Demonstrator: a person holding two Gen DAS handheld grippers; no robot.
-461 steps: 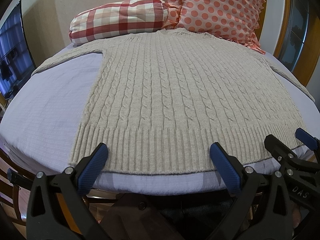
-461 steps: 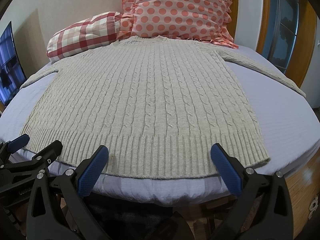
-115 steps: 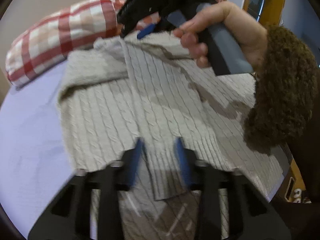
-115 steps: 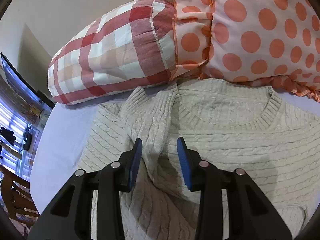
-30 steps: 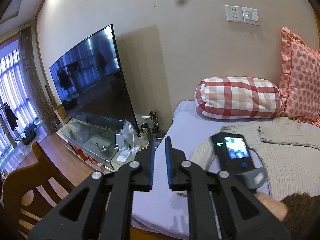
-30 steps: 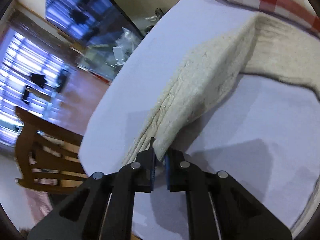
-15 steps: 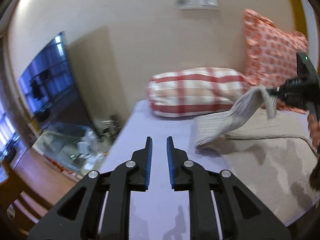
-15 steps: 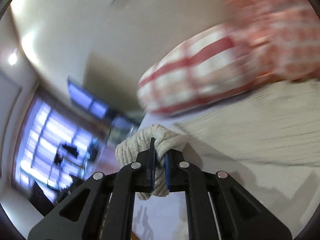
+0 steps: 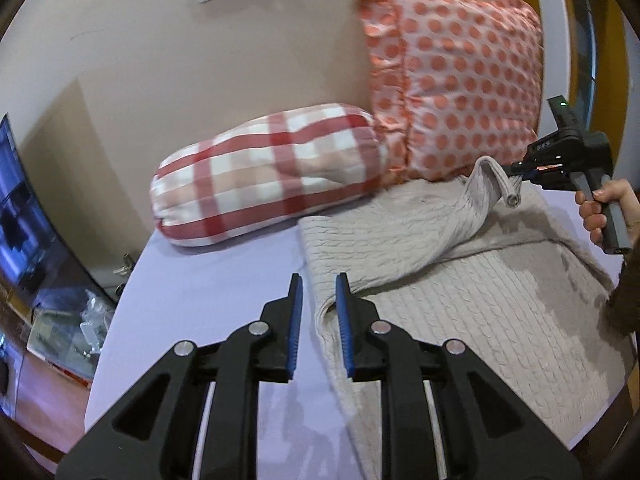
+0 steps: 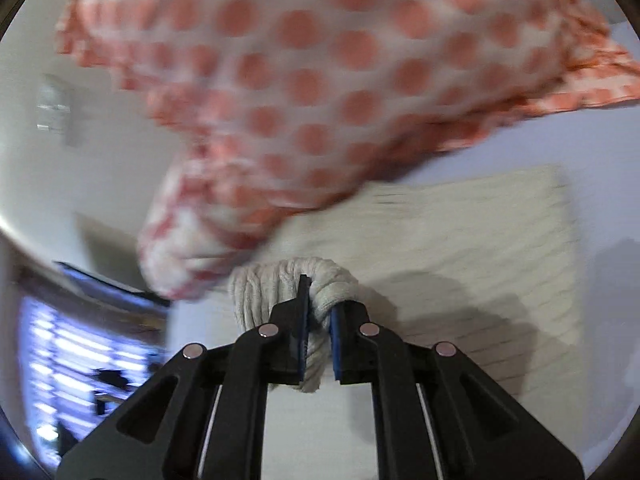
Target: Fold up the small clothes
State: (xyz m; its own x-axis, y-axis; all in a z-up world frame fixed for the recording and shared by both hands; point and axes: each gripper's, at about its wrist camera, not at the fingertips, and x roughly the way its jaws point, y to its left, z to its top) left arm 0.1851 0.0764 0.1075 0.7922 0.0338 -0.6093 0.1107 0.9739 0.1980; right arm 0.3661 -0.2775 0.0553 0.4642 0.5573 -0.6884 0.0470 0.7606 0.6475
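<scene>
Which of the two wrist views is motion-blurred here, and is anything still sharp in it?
Right wrist view: the polka-dot pillow and the sweater are smeared by motion; only the right hand-held gripper and the sleeve cuff it pinches stay crisp. Left wrist view: sharp throughout, with fisheye bending at the edges; the left hand-held gripper is slightly open and holds nothing.

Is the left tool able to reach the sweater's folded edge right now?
Probably yes: the left tool is slightly open, empty, with the sweater edge just beside its right finger and nothing between them.
</scene>
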